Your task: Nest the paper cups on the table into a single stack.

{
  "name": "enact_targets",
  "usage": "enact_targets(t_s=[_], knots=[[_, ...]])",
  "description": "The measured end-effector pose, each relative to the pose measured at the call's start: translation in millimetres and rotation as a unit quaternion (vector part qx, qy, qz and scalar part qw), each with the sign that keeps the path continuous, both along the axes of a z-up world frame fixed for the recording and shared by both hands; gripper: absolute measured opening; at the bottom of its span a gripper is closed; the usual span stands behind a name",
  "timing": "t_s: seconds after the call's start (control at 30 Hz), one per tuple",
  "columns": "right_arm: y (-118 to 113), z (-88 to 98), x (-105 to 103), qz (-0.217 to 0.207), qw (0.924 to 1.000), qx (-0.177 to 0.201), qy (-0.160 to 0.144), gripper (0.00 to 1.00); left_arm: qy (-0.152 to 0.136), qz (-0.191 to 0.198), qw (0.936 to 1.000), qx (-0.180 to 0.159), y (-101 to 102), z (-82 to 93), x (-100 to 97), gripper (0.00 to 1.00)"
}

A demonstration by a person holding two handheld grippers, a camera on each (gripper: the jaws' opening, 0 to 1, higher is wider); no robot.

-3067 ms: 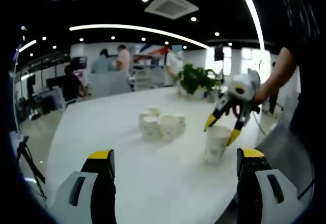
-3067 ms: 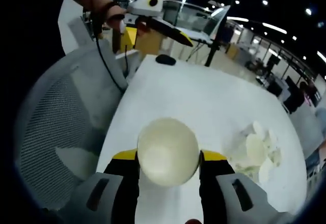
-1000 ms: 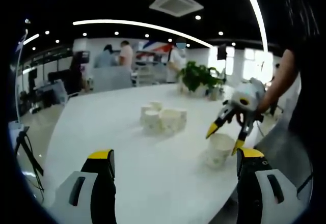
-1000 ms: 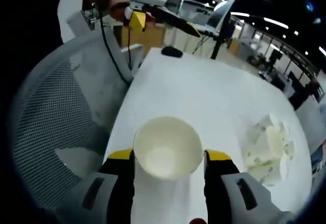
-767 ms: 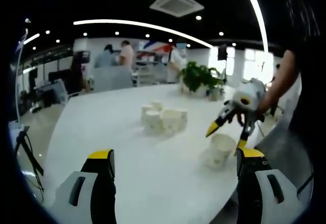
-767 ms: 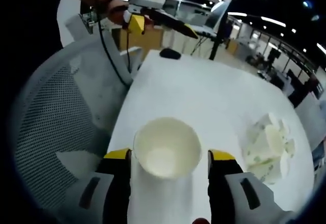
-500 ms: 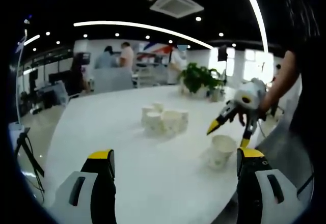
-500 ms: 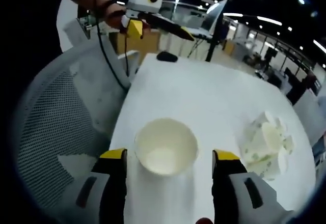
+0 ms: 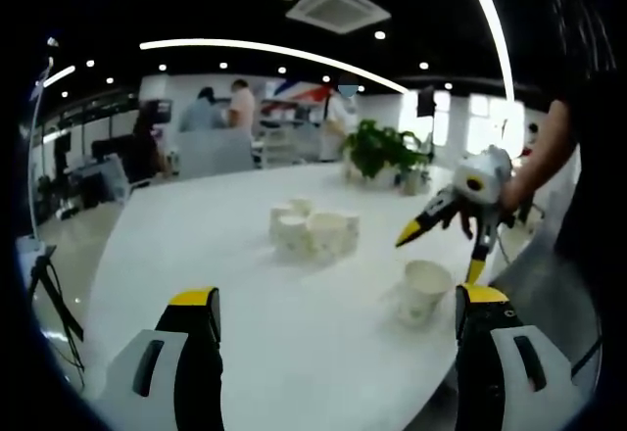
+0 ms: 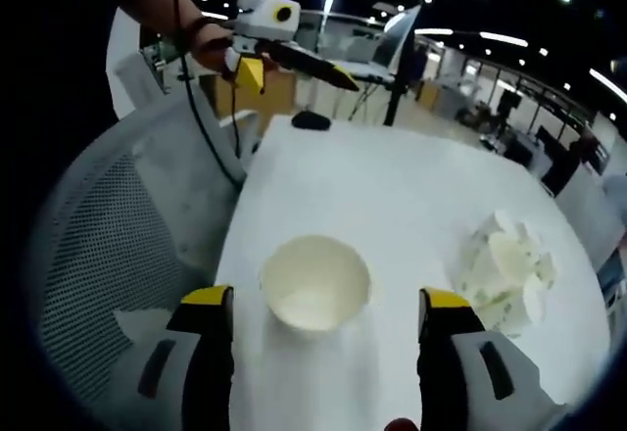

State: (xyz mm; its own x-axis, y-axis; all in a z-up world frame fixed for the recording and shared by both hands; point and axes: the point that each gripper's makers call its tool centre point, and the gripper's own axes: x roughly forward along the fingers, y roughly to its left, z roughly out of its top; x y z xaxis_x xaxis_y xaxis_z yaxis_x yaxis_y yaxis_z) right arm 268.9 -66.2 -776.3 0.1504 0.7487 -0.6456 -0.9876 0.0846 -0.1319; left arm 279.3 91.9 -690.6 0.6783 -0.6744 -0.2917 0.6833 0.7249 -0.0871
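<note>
1. Right gripper view looked down on a single paper cup (image 10: 314,281) standing upright, mouth up, on the white table (image 10: 402,196), near the table's edge.
2. The right gripper (image 10: 328,328) had its yellow-tipped jaws spread wide, one on each side of that cup, with clear table showing between each jaw and the cup wall; it held nothing.
3. In the left gripper view the same cup (image 9: 422,291) stood alone near the table (image 9: 245,284) edge, and the right gripper (image 9: 446,250) hung just above it with its jaws parted and clear of the rim.
4. A cluster of paper cups (image 9: 312,232) stood bunched together farther in on the table, well apart from the single cup; in the right gripper view this cluster (image 10: 505,269) lay off to the right.
5. The left gripper (image 9: 333,328) was released, its two jaws standing wide apart with bare table between them and nothing in its grasp.
6. In the right gripper view the left gripper (image 10: 289,54) was held up in a hand (image 10: 211,44) beyond the table's far end.
7. A grey mesh office chair (image 10: 108,245) stood beside the table's edge, and a small dark object (image 10: 312,119) lay at the table's far end.
8. A potted green plant (image 9: 382,152) stood at the far side of the table, and people (image 9: 220,113) were in the office behind.
</note>
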Motion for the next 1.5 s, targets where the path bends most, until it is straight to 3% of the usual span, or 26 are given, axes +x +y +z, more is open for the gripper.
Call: enact_targets(t_s=[0.33, 0.73, 1.3, 1.5], knots=[[-20, 23.7, 5, -0.036, 0.9987, 0.036, -0.007, 0.75, 0.000, -0.003, 1.0000, 0.000, -2, 4.6, -1.2, 1.00], [-63, 37.2, 40, -0.135, 0.9892, 0.056, -0.017, 0.72, 0.001, -0.005, 1.0000, 0.000, 3, 0.1, 0.2, 1.00], [-91, 37.6, 63, -0.209, 0.9764, 0.046, -0.027, 0.69, 0.002, -0.008, 1.0000, 0.001, 1, 3.1, -1.4, 1.00], [-97, 38.2, 67, -0.231, 0.9713, 0.047, -0.032, 0.76, 0.001, -0.008, 1.0000, 0.001, 1, 3.3, 0.3, 1.00]])
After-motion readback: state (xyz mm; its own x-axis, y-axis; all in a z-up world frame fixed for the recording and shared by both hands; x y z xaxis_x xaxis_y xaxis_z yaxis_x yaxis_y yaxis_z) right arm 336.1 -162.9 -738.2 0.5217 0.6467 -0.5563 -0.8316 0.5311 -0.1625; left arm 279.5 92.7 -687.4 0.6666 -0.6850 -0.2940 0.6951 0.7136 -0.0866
